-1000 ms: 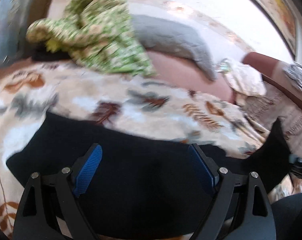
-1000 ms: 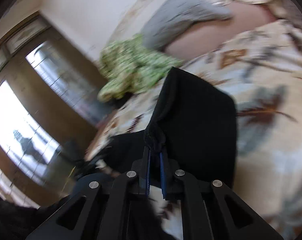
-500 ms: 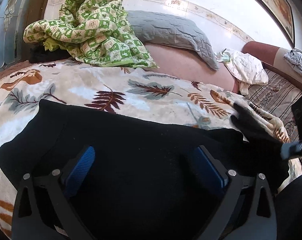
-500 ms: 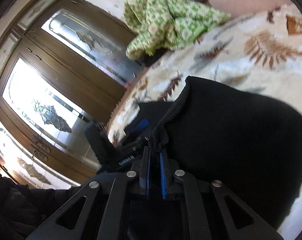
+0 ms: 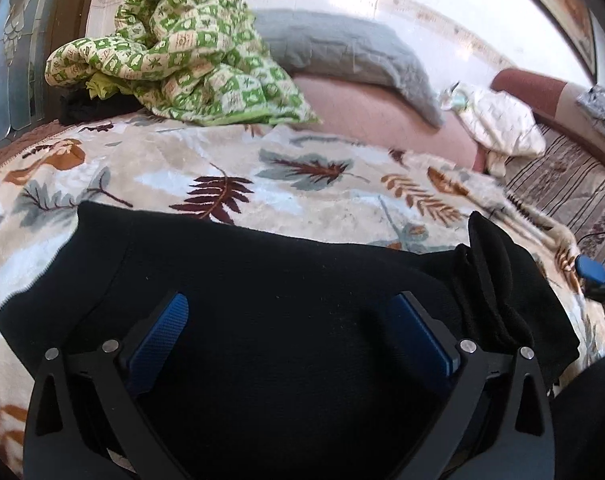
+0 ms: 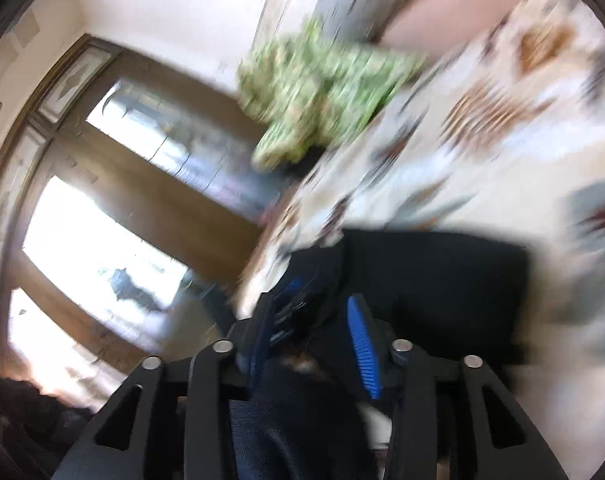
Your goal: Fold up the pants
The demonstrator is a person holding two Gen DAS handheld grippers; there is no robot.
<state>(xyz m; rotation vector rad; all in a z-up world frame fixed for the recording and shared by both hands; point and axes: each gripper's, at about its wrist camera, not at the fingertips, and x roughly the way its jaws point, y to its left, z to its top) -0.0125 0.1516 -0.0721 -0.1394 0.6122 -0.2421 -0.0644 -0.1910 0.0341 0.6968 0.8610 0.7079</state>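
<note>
The black pants (image 5: 286, 280) lie folded on a leaf-print blanket (image 5: 206, 168) on the bed. My left gripper (image 5: 290, 312) is open, its blue pads spread wide just above the pants. A bunched fold of the pants (image 5: 498, 280) lies at the right end. My right gripper (image 6: 322, 320) is open over the pants' edge (image 6: 430, 276); this view is blurred. One blue tip of the right gripper (image 5: 592, 270) shows at the right edge of the left wrist view.
A green patterned quilt (image 5: 182, 52) is heaped at the back left, with a grey pillow (image 5: 350, 52) beside it. A white cloth (image 5: 498, 124) lies at the back right. Tall glass doors (image 6: 114, 216) stand to the left of the bed.
My right gripper has opened and let go of the pants' end, which now lies bunched on the pants at the right. The left gripper stays open over the pants.
</note>
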